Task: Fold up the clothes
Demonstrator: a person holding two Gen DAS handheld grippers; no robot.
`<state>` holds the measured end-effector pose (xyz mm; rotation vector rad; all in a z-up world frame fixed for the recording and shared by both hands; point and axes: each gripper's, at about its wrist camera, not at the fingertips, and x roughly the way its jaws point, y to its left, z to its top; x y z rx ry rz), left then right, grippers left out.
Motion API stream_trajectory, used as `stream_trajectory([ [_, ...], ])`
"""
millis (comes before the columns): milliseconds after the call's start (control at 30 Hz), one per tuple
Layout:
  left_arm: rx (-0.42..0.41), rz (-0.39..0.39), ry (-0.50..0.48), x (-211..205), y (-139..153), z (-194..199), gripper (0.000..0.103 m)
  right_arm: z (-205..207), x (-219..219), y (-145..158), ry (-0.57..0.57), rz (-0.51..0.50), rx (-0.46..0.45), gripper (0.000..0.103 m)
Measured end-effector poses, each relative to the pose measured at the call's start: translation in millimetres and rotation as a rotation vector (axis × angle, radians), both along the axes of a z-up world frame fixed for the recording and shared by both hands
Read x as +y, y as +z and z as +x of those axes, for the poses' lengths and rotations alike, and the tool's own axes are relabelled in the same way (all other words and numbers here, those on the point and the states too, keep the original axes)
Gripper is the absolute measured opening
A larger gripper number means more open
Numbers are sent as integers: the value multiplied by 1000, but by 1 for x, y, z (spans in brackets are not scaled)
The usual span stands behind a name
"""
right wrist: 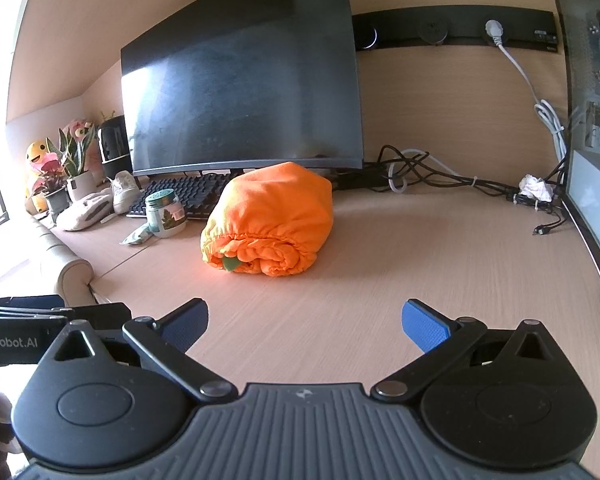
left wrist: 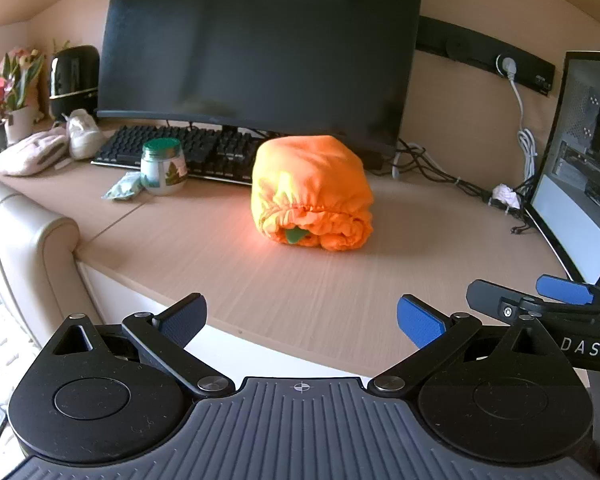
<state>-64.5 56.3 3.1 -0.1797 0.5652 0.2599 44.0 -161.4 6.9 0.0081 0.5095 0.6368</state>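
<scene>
An orange garment (left wrist: 311, 192), rolled into a compact bundle, sits on the desk (left wrist: 340, 300) just in front of the monitor (left wrist: 256, 40), while the left gripper (left wrist: 300, 320) and right gripper (right wrist: 305, 325), both wide open and empty, hang well short of it, seemingly because folding looks finished.

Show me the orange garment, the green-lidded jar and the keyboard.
orange garment (left wrist: 308, 172), left wrist view, smooth top.
green-lidded jar (left wrist: 163, 170), left wrist view, glass body.
keyboard (left wrist: 216, 152), left wrist view, middle keys.

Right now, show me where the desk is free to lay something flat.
Free: the near desk before the orange bundle, and right of it up to the cables. Crowded: left, around the jar, keyboard, shoe.
</scene>
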Motion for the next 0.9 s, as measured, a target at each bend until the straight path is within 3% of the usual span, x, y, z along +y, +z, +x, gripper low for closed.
stream_trajectory([
  [900,2,6,2,-3,0,8,103,4,-5,-2,-15,2,7,103],
])
